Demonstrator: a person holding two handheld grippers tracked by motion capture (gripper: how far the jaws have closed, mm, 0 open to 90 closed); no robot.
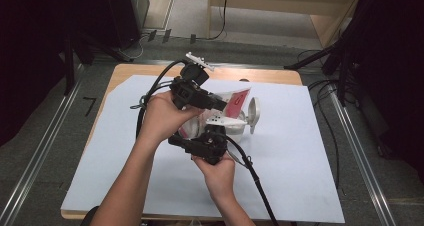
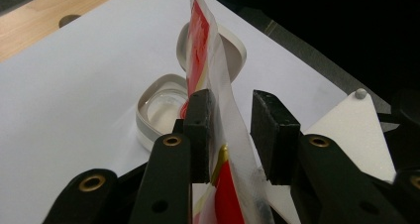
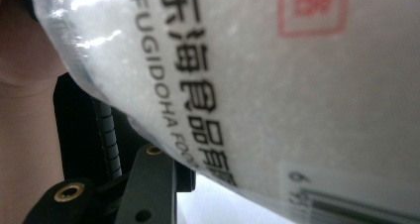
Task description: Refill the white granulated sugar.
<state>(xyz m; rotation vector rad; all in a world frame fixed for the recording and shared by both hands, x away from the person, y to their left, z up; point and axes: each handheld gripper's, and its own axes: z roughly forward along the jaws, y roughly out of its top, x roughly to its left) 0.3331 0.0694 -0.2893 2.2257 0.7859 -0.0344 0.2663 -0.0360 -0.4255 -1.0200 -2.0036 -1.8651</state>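
A red and white plastic bag of white grains (image 1: 235, 102) is held in the air over the middle of the table. My left gripper (image 1: 221, 106) comes in from the left and is shut on the bag's upper part. In the left gripper view the bag (image 2: 200, 45) stands on edge between the two pads. My right gripper (image 1: 186, 136) sits below, at the bag's lower end. In the right gripper view the printed bag (image 3: 247, 85) lies close against one of its fingers (image 3: 148, 184); the other finger is hidden behind it. Under the bag's far end stands a small open container (image 1: 235, 130).
The container (image 2: 158, 110) has its round lid (image 2: 233, 50) flipped up behind it. White paper (image 1: 300, 161) covers most of the wooden table (image 1: 270, 76). Cables trail from both grippers toward the front edge. Dark stands and floor cables surround the table.
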